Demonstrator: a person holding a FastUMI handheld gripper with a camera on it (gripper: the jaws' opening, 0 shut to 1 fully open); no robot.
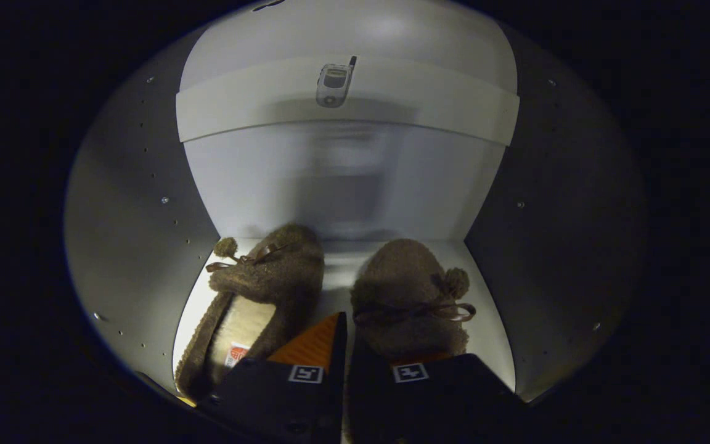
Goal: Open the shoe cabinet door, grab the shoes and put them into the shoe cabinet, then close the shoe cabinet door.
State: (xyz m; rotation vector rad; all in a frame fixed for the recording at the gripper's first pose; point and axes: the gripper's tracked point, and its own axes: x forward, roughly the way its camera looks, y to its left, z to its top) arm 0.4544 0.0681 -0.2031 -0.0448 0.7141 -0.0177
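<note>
Gripper (pixel 347 345) nearly closed, empty, between slippers (pixel 269 290) inside cabinet (pixel 145 203).

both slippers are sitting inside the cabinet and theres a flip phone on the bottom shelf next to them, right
Not quite. The gripper view shows the flip phone on the upper shelf, above the slippers. Both slippers do sit inside the cabinet, just ahead of the gripper.
</note>
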